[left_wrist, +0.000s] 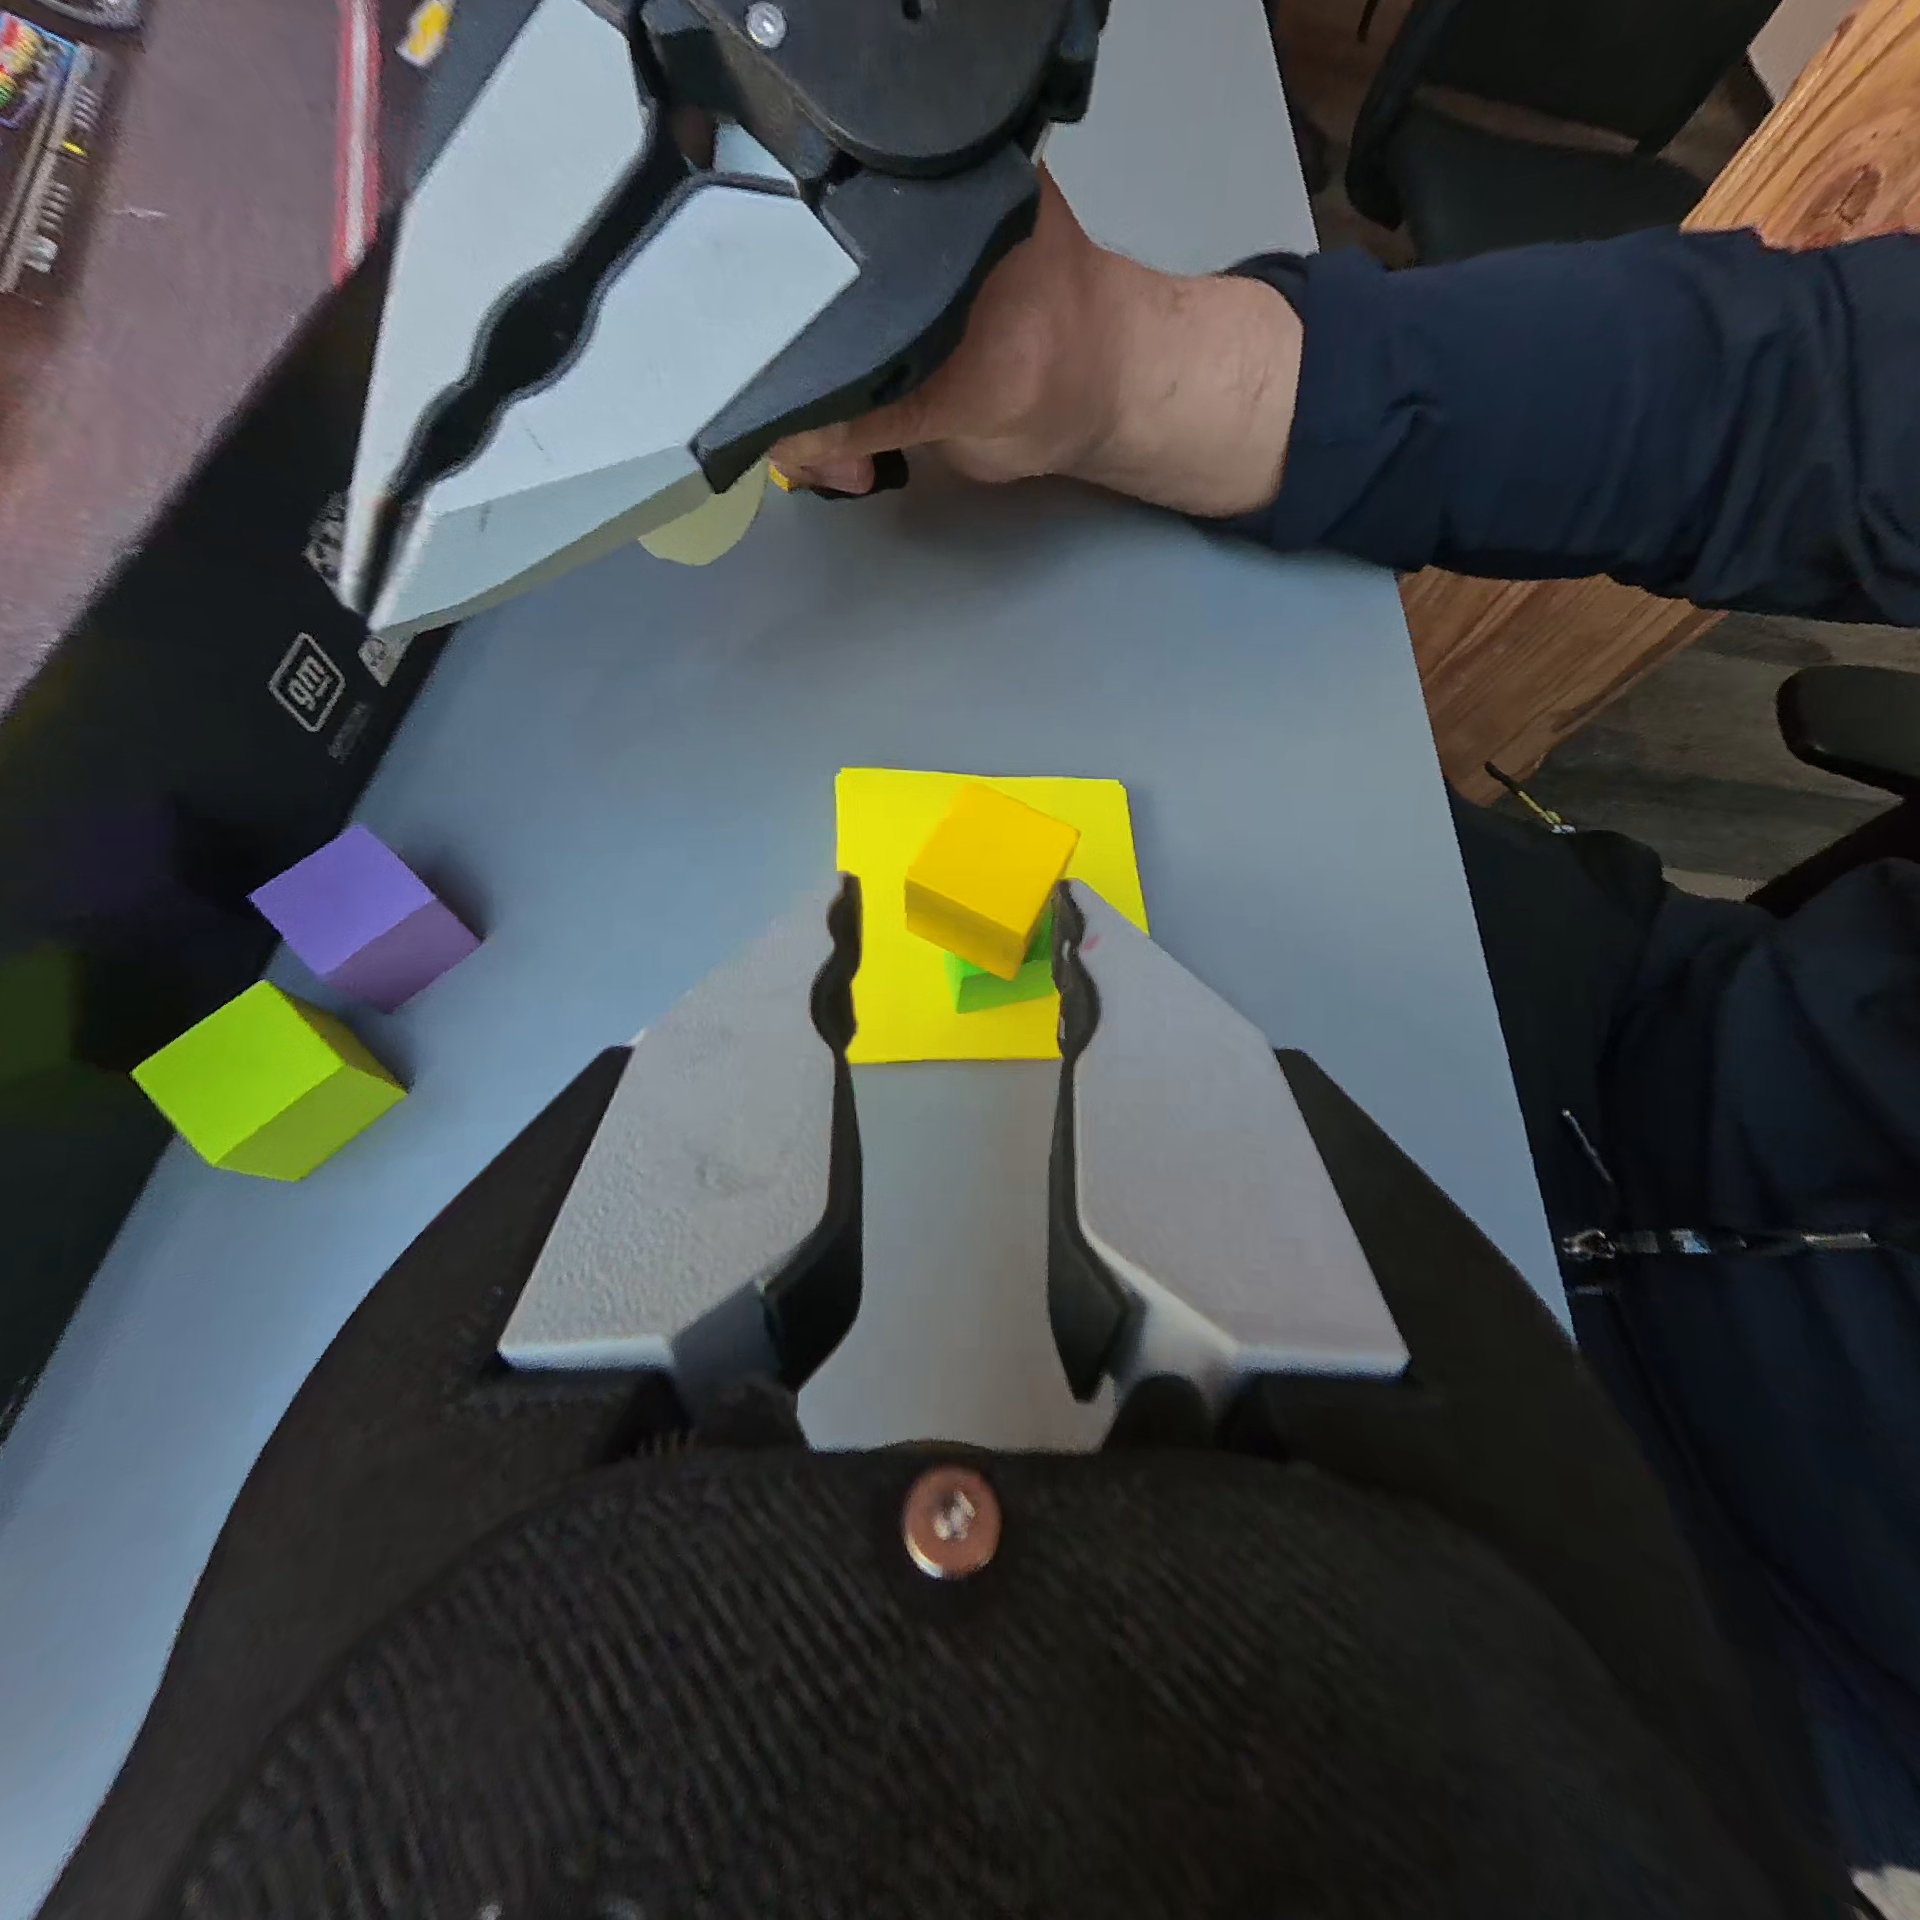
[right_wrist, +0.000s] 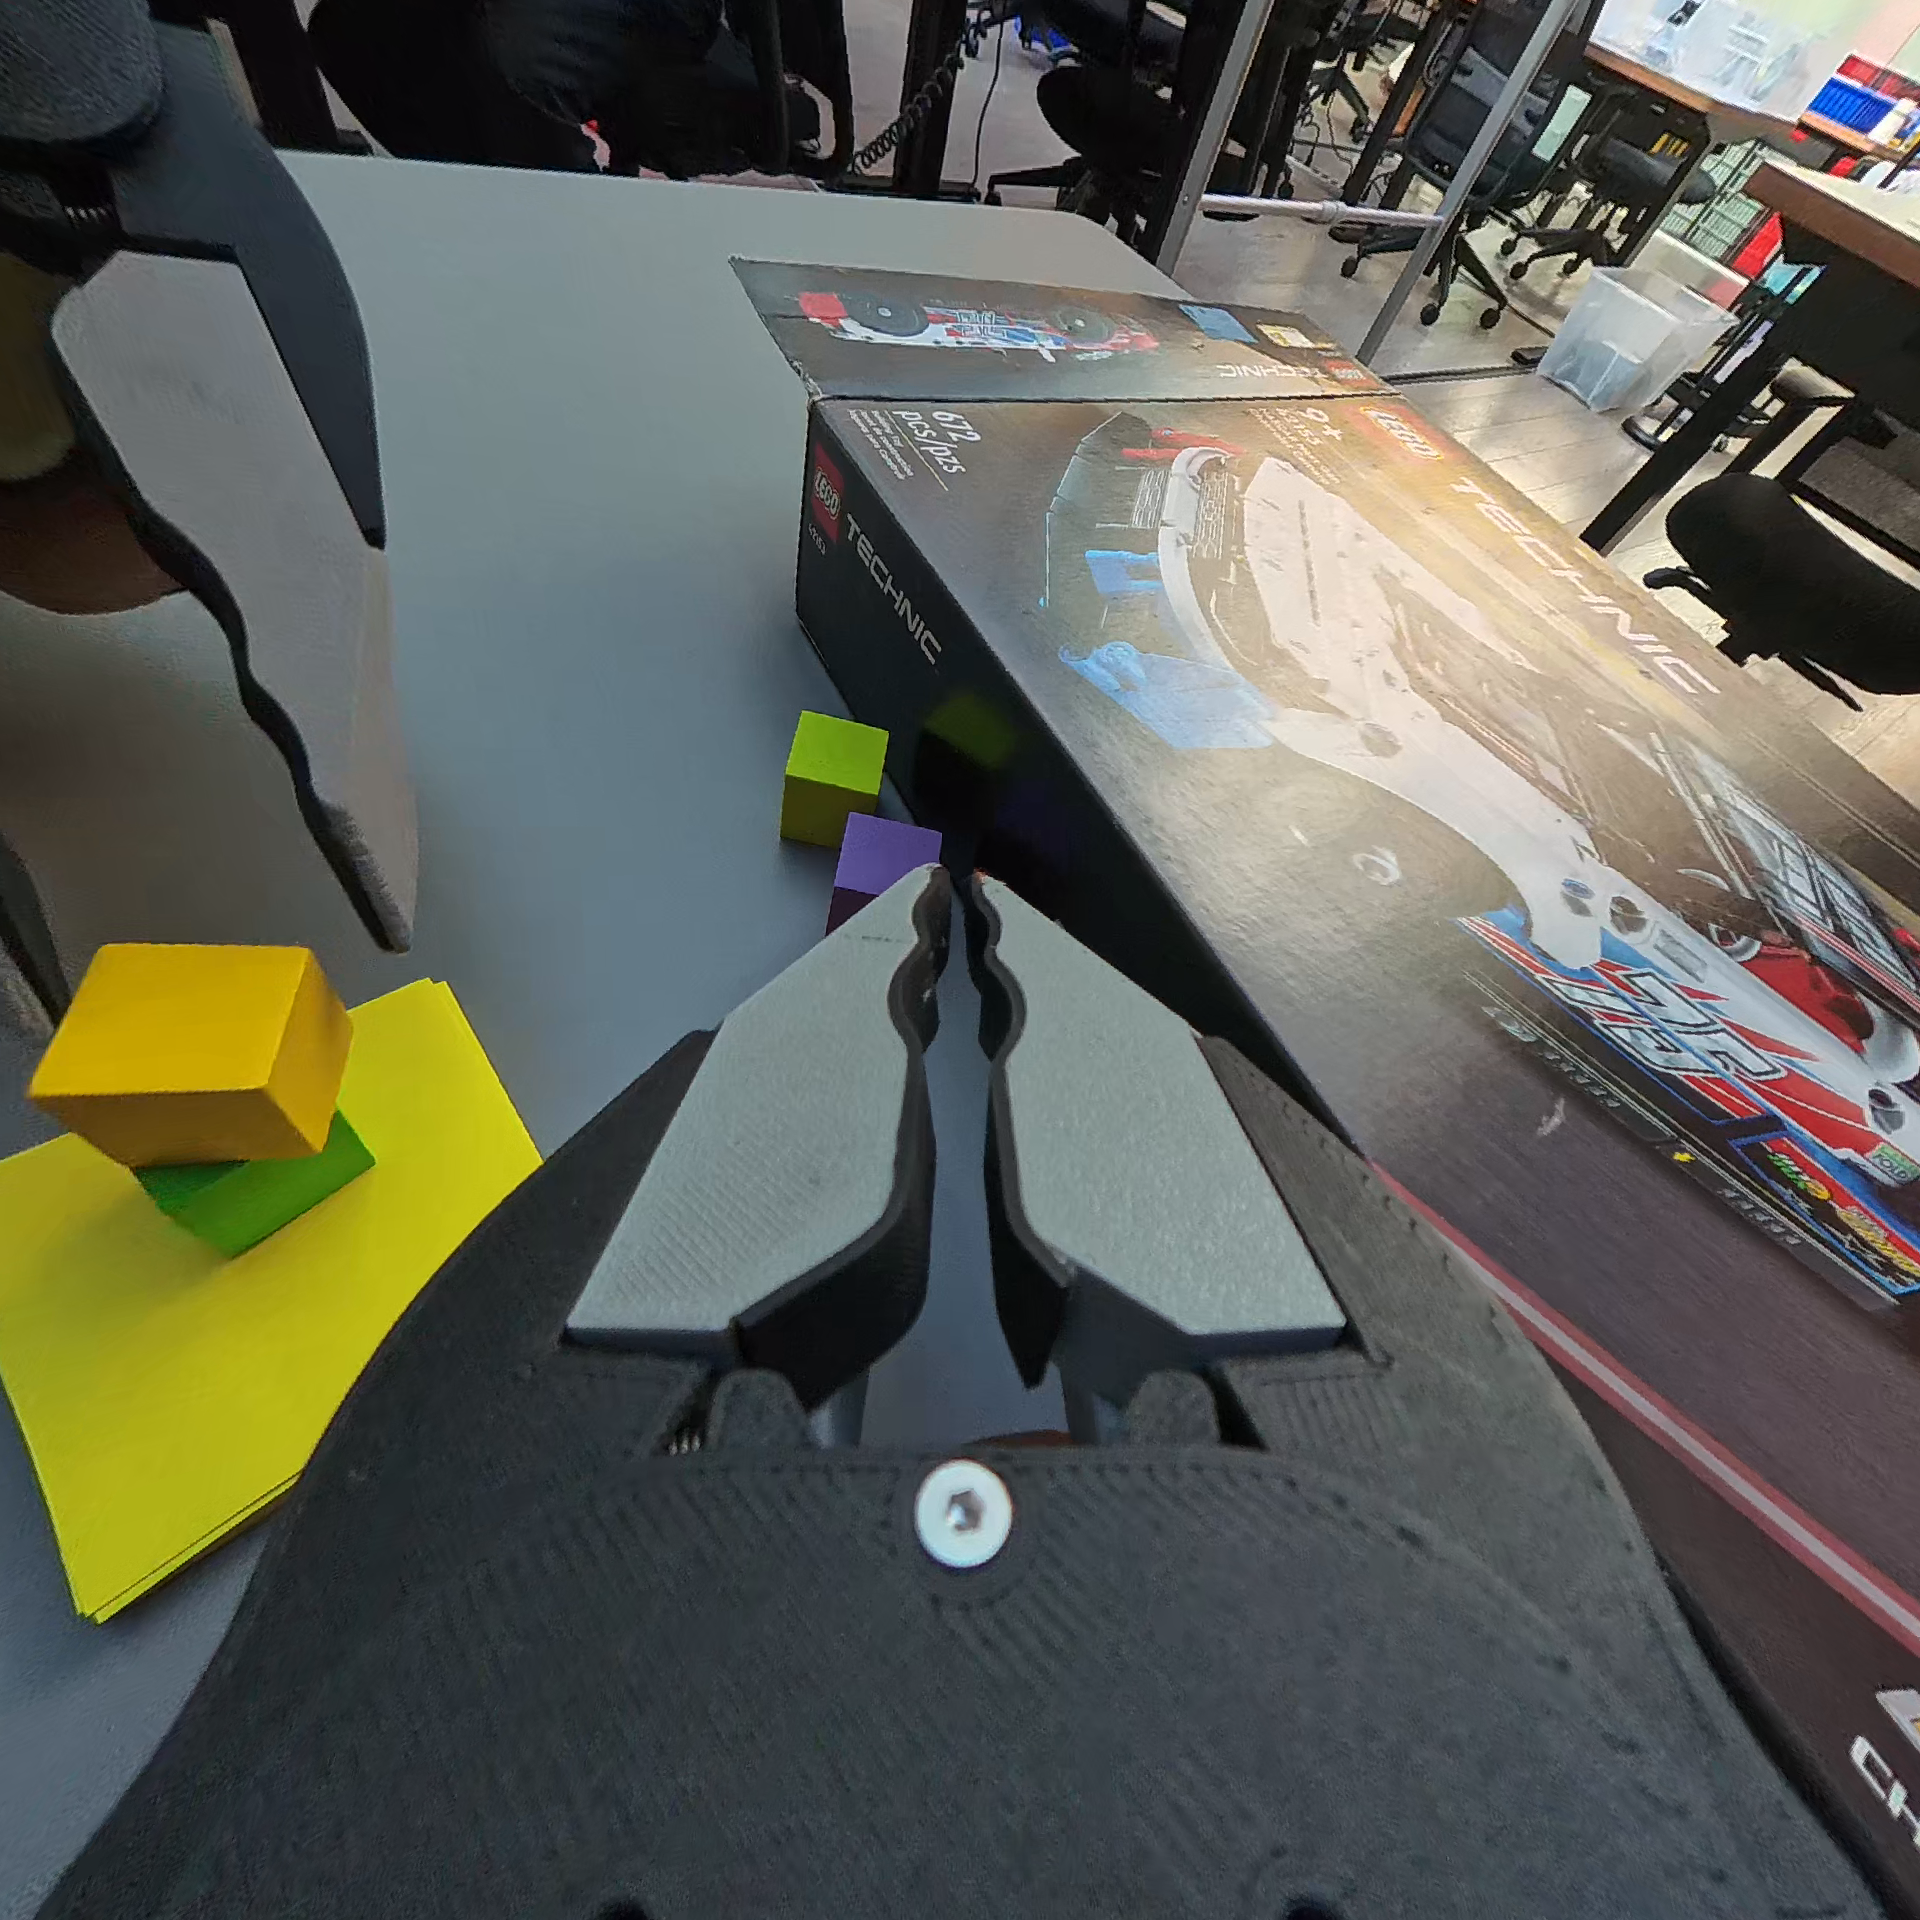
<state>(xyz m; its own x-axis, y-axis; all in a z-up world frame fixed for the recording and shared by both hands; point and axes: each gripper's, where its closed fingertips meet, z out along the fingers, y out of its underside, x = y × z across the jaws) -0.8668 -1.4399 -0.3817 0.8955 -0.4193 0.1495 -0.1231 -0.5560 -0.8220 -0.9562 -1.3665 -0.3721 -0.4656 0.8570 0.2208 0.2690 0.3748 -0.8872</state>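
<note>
L gripper (left_wrist: 954, 914): jaws apart, nothing clamped; orange cube (left_wrist: 989, 875) just ahead between the tips, gap on the left side. Cube sits askew on green cube (left_wrist: 997, 985), on yellow note pad (left_wrist: 883, 997), frame centre. R gripper (right_wrist: 958, 883): jaws closed, bare, tips near purple cube (right_wrist: 881, 850). Lime cube (right_wrist: 831, 774) beyond, beside black printed box (right_wrist: 1351, 727), upper right. Grey table (right_wrist: 582, 468).

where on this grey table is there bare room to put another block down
Bare table lies between the yellow paper pad and the dark printed box. Crowded spots: the pad with its orange-on-green stack, and beside the box, where the lime and purple blocks sit.
</note>
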